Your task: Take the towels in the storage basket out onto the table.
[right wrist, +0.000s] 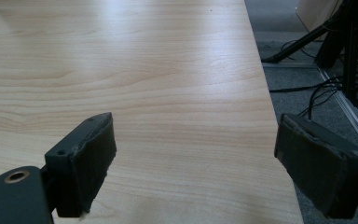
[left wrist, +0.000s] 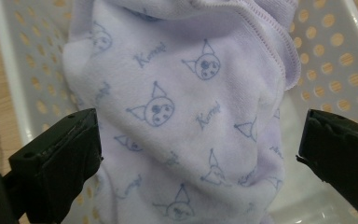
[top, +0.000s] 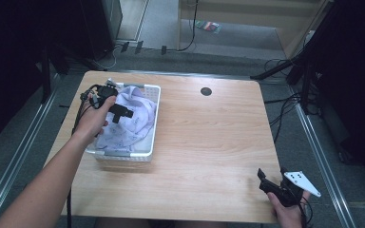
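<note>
Left hand-held gripper (top: 119, 112) is hovering over the white basket (top: 153, 124), its jaws standing wide apart with nothing between the pads. The lilac cloth (left wrist: 182, 116), printed with small cat faces and script lettering, is lying bunched inside the basket directly ahead of and below these jaws; in the left gripper view it spans the whole gap from one jaw to the other. Whether the pads are already touching the fabric cannot be told.

The step in hand appears to be taking hold of the cloth to lift it out. To do it well, the jaws should probably be descending onto a raised fold, such as the stitched hem (left wrist: 279, 51) ahead of the right-side jaw, so that they are pinching a ridge of fabric and not pressing flat cloth against the basket floor. The perforated basket wall (left wrist: 335, 56) is lying just beyond that hem; closing too near it risks catching the plastic and dragging the light basket along.

Right hand-held gripper (top: 278, 187) is resting well apart from the basket, at the near right corner of the table (top: 209, 142), jaws likewise spread and empty, with bare wood ahead of them. It is free to steady the basket if the lift pulls it.
</note>
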Available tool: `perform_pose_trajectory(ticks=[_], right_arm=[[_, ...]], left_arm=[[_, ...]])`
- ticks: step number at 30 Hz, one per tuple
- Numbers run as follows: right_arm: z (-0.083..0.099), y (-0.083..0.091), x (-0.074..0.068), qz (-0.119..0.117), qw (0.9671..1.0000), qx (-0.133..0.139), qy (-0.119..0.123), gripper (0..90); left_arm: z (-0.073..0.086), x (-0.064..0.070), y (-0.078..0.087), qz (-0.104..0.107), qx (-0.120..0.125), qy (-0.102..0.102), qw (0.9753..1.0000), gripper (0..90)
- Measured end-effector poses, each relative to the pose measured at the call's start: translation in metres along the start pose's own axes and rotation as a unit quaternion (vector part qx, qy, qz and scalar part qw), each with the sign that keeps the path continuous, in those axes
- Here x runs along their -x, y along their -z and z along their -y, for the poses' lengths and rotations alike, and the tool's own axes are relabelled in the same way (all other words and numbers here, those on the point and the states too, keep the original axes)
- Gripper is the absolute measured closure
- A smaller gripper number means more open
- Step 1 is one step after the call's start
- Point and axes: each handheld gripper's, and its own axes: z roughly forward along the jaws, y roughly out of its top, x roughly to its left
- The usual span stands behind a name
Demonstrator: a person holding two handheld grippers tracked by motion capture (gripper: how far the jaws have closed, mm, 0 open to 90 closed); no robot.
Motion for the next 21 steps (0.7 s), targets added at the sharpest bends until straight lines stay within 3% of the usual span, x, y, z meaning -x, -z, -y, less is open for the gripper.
perform_pose_trajectory(ticks=[5,12,17,21], right_arm=[[0.0,0.0,0.0,0.0,1.0,0.0,0.0,12.8],[0.0,0.0,0.0,-0.001,1.0,0.001,0.0,12.8],[0.0,0.0,0.0,-0.002,1.0,0.0,0.0,12.8],[0.0,0.0,0.0,-0.002,1.0,0.0,0.0,12.8]], left_arm=[[0.0,0.002,-0.017,0.002,-0.016,0.003,0.9999,0.0],[0.003,0.001,-0.048,-0.022,-0.04,0.019,0.9988,0.0],[0.004,0.003,-0.056,-0.025,-0.049,0.021,0.9983,0.0],[0.003,0.008,-0.062,-0.055,-0.054,0.017,0.9969,0.0]])
